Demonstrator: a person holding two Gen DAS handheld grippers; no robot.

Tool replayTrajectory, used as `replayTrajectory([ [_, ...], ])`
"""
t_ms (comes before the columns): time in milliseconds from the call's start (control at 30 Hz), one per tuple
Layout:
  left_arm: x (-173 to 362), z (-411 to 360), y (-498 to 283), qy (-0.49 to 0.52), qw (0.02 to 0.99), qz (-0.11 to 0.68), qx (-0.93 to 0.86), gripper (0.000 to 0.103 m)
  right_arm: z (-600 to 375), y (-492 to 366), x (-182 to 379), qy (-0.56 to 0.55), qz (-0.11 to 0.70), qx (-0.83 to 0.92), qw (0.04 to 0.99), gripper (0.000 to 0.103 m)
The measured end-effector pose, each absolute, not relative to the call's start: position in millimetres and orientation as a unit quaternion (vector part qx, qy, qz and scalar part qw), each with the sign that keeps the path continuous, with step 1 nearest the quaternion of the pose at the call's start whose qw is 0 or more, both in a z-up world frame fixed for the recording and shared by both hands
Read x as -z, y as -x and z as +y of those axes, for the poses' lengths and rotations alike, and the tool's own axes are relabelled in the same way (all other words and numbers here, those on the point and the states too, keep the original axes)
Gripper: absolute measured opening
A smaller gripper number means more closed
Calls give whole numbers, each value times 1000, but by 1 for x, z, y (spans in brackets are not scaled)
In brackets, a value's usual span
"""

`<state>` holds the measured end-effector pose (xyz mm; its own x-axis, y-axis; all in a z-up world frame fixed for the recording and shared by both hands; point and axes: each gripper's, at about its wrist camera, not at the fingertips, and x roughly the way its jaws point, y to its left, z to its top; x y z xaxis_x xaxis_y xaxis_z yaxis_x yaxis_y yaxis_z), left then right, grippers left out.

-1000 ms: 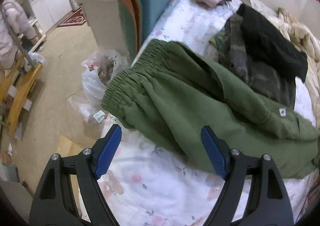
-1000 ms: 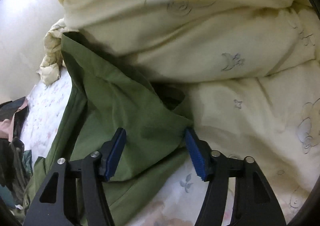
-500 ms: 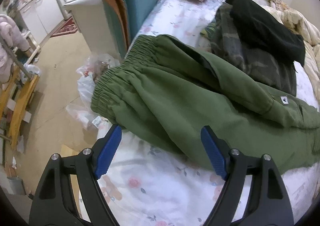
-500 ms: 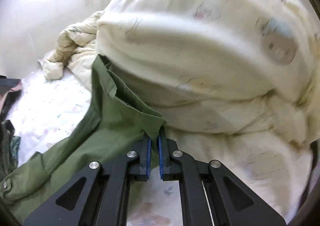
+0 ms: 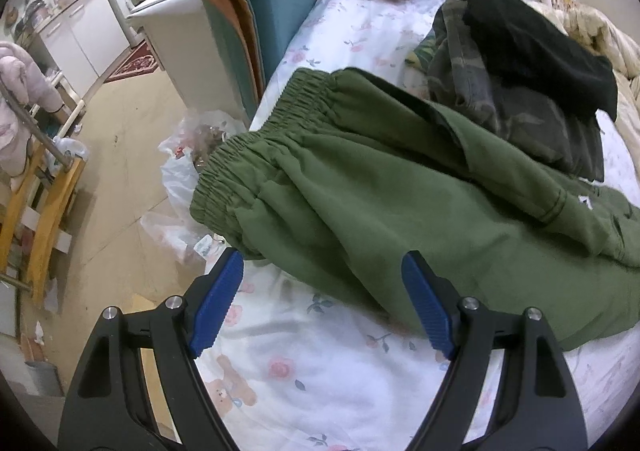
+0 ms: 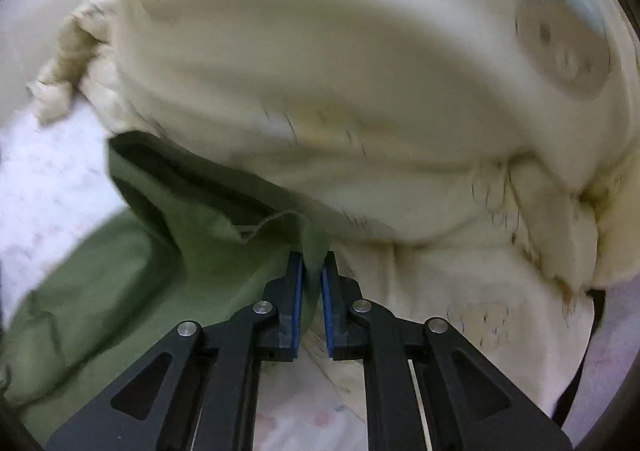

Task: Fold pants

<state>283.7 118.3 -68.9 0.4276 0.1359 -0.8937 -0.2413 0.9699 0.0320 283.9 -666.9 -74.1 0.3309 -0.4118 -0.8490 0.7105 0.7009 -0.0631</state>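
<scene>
- My right gripper (image 6: 312, 283) pinches the leg hem of the green cotton pants (image 5: 400, 203).
- My left gripper (image 5: 320, 303), spread wide, hovers near their elastic waistband (image 5: 256, 155); legs run far-right.

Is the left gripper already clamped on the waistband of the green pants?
No, the left gripper is wide open, its blue fingers spread apart short of the green pants, gripping nothing.

Matt green cloth pants (image 5: 400, 187) with gathered waistband; tongs (image 6: 312, 283) have ribbed blue pads.
</scene>
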Motion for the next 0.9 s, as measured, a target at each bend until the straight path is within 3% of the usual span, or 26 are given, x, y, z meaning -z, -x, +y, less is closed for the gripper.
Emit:
replayTrajectory([
  [100, 70, 119, -286, 46, 843, 523, -113, 79, -668, -276, 92, -176, 477, 358, 783, 32],
  [167, 68, 121, -287, 41, 846, 518, -118, 79, -665, -267, 89, -166, 466, 379, 782, 46],
  [200, 67, 123, -288, 40, 847, 515, -121, 79, -662, -260, 86, -169, 455, 383, 786, 57],
  [233, 65, 127, -289, 43, 848, 513, -124, 79, -657, -253, 80, -173, 438, 388, 792, 61],
  [567, 66, 180, -284, 142, 832, 515, -150, 79, -556, -227, 69, -290, 392, 242, 839, 61],
  [900, 95, 195, -280, 228, 803, 532, -143, 79, -423, -214, 129, -458, 422, 74, 779, 66],
])
